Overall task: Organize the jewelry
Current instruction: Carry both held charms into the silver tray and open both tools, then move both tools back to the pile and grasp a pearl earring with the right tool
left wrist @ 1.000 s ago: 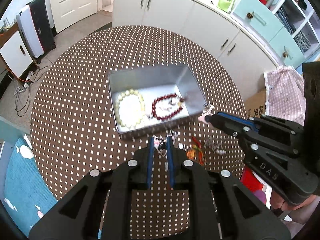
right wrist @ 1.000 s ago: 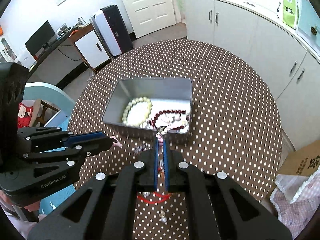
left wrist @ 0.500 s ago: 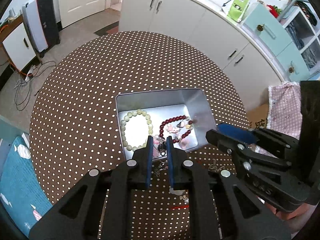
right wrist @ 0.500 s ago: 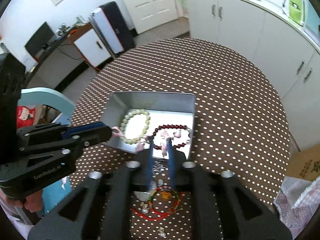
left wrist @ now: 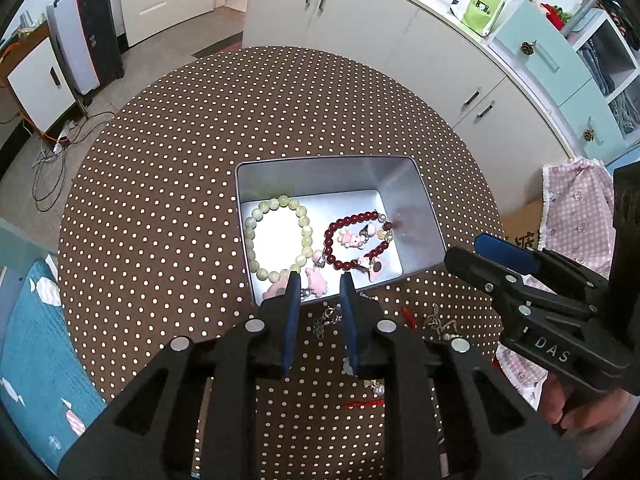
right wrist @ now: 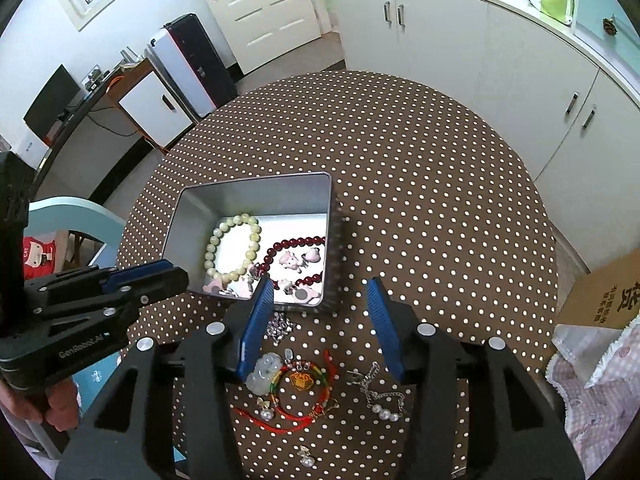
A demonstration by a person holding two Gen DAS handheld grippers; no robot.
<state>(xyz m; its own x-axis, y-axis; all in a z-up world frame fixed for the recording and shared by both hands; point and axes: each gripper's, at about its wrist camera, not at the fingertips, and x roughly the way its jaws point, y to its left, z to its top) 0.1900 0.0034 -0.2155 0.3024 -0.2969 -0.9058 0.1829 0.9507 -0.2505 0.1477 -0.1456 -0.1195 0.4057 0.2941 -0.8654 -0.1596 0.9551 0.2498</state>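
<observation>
Both grippers have let go: the pink charms (left wrist: 316, 280) they carried now lie in the metal tin (left wrist: 424, 200) near the table's middle, beside the pale bead bracelet (left wrist: 276, 236) and dark red bracelet (left wrist: 352, 240). Left gripper (left wrist: 318, 280) stands slightly parted over the tin's near edge; right gripper (right wrist: 320, 292) gapes wide above the red cord bracelet (right wrist: 300, 396) and chain (right wrist: 380, 392) by the table's near edge.

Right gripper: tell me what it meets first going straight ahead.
Probably the near wall of the silver metal tin; the open right gripper points at its near right corner, with the dotted brown tablecloth beyond. Depth is unclear.
</observation>
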